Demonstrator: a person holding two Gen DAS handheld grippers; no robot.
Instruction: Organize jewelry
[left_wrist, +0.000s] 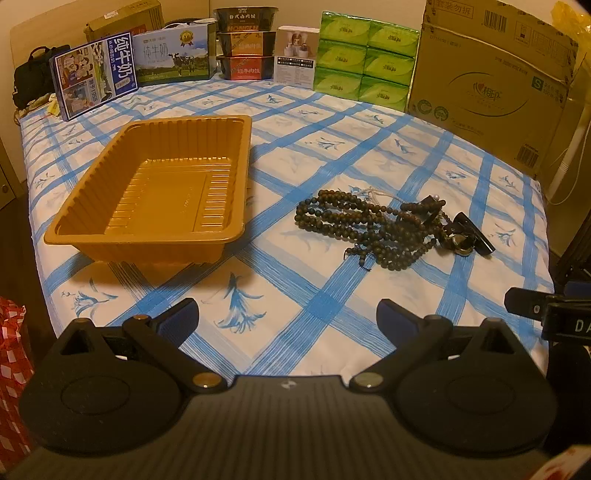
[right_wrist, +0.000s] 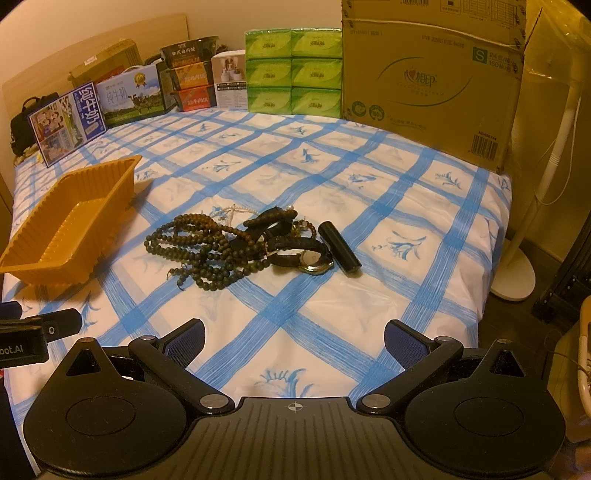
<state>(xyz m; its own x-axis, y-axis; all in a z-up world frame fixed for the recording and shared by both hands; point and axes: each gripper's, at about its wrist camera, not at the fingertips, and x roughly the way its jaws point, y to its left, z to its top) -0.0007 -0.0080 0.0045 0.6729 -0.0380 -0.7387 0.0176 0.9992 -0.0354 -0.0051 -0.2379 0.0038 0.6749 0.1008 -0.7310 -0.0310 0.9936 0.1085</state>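
Note:
An empty golden plastic tray (left_wrist: 92, 192) stands on the blue-checked cloth at the left; it also shows in the right wrist view (right_wrist: 22, 258). A pile of jewelry lies to its right: dark bead strands (left_wrist: 354, 221) (right_wrist: 199, 243), a wristwatch (right_wrist: 312, 260) (left_wrist: 460, 242) and a black cylinder (right_wrist: 340, 247) (left_wrist: 476, 230). My left gripper (left_wrist: 288, 319) is open and empty, short of both tray and pile. My right gripper (right_wrist: 293, 338) is open and empty, short of the pile.
Along the far edge stand milk cartons (left_wrist: 96, 79), stacked food bowls (left_wrist: 245, 44), a small white box (left_wrist: 295, 55), green tissue packs (left_wrist: 365, 61) and a large cardboard box (left_wrist: 491, 85). A white fan stand (right_wrist: 517, 269) is off the right edge. A red-patterned bag (left_wrist: 11, 369) is at the left.

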